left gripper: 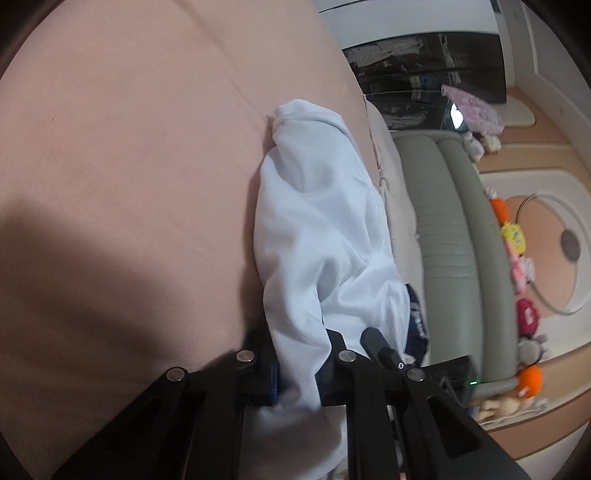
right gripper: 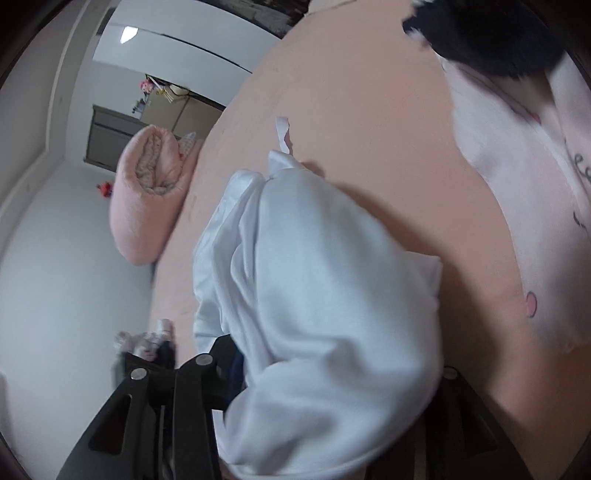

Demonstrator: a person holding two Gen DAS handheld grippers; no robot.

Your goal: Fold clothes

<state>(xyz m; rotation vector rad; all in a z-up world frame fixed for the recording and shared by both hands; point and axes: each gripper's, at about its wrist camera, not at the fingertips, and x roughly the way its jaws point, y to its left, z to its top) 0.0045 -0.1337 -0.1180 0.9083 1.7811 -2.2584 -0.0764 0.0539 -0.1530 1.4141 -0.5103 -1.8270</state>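
Note:
A white garment [left gripper: 317,221] lies bunched along the edge of a pink bed sheet [left gripper: 129,166]. My left gripper [left gripper: 299,363] is shut on a fold of it, and the cloth hangs pinched between the two black fingers. In the right wrist view the same white garment [right gripper: 325,277] bulges thickly over my right gripper [right gripper: 332,369]. That gripper's fingers [right gripper: 221,354] stand wide apart with the bundle filling the gap. The cloth hides the pads, so I cannot see whether they press on it. A dark blue piece [left gripper: 417,314] shows under the garment's lower edge.
Another white garment with printed marks [right gripper: 535,221] and a dark item [right gripper: 480,33] lie on the pink sheet [right gripper: 369,129] to the right. A rolled pink quilt [right gripper: 147,195] sits at the bed's left edge. A grey-green padded bench [left gripper: 450,229] with several soft toys [left gripper: 513,236] borders the bed.

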